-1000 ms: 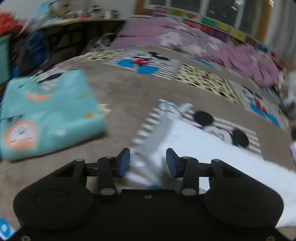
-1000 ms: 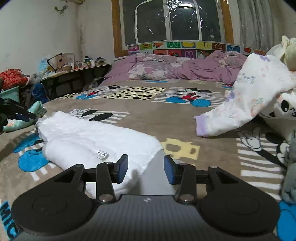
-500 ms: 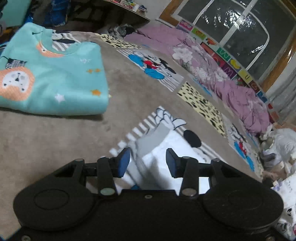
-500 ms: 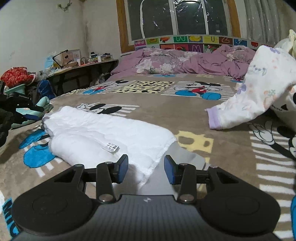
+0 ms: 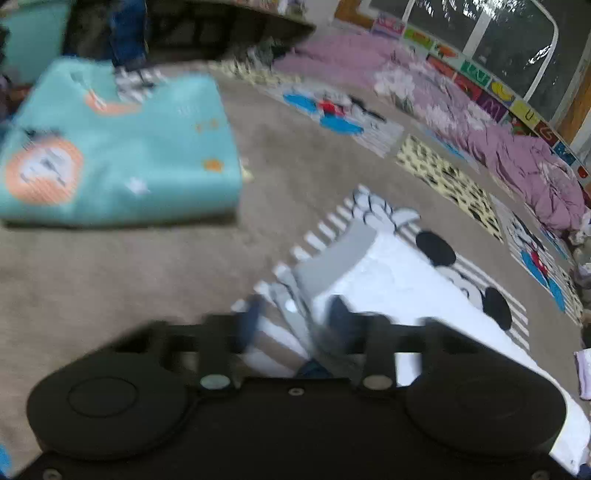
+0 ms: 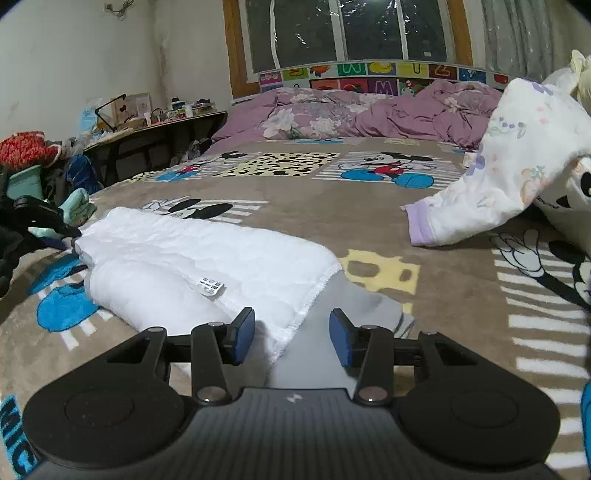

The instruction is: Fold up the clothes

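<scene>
Blanket (image 6: 332, 218) with cartoon mouse prints covers the bed, and on it lies a white garment (image 6: 207, 258), partly folded, with a grey cuff (image 6: 354, 299) sticking out at its near end and a small tag (image 6: 210, 286) on top.

The right gripper (image 6: 291, 334) hangs low just over that near end, jaws spread wide, the white hem and grey cuff lying between its blue pads (image 6: 245, 330) (nothing is pinched).

The left gripper (image 5: 291, 326) is over the other end of the white garment (image 5: 399, 284), where a second grey cuff (image 5: 340, 251) shows. This view is blurred, but its jaws stand apart too, with grey and white cloth between them; whether the pads touch the cloth I cannot tell.

A folded teal shirt (image 5: 114, 147) with an orange badge lies well apart to the left of the white garment. In the right view a white floral top (image 6: 509, 170) with a lilac cuff drapes at the far right, and a purple duvet (image 6: 369, 114) is bunched along the head of the bed under the window (image 6: 351, 29). A cluttered desk (image 6: 155, 125) stands by the left wall.
</scene>
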`<state>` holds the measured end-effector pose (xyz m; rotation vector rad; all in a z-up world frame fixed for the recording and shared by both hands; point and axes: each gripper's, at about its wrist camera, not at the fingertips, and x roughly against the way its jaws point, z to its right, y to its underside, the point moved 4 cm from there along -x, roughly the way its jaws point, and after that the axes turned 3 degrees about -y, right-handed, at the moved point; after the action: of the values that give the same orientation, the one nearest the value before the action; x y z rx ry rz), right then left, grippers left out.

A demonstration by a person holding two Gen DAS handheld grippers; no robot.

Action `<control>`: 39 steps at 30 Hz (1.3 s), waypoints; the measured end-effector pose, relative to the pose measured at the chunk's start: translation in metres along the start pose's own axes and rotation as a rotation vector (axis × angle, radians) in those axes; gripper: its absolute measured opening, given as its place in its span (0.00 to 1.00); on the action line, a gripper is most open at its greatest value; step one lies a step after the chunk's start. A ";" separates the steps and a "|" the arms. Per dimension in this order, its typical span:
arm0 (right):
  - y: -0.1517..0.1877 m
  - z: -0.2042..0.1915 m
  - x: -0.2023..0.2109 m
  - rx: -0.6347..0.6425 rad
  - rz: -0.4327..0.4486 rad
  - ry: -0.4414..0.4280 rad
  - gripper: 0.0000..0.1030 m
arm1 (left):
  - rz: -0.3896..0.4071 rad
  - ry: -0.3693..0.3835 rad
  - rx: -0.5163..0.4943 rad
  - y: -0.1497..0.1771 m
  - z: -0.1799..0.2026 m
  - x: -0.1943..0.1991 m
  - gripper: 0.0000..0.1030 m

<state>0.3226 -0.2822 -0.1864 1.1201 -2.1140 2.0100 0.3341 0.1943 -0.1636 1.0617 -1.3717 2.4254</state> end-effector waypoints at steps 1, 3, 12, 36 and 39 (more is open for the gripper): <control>-0.001 0.001 0.000 -0.003 0.000 -0.001 0.44 | 0.016 0.007 0.010 0.000 -0.003 0.007 0.55; -0.002 0.001 0.002 -0.003 0.008 -0.005 0.44 | -0.015 0.062 0.078 0.005 -0.013 0.012 0.55; -0.007 -0.014 0.009 0.059 0.049 -0.052 0.32 | -0.142 0.229 0.262 0.023 -0.023 0.013 0.56; 0.003 -0.003 -0.008 -0.014 -0.018 -0.043 0.32 | -0.005 0.326 0.259 -0.006 0.010 0.026 0.20; 0.003 -0.002 -0.007 -0.019 -0.016 -0.043 0.32 | 0.043 0.345 0.172 -0.009 0.037 0.054 0.19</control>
<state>0.3251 -0.2773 -0.1914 1.1833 -2.1325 1.9720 0.3173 0.1597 -0.1106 0.6068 -1.1016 2.6379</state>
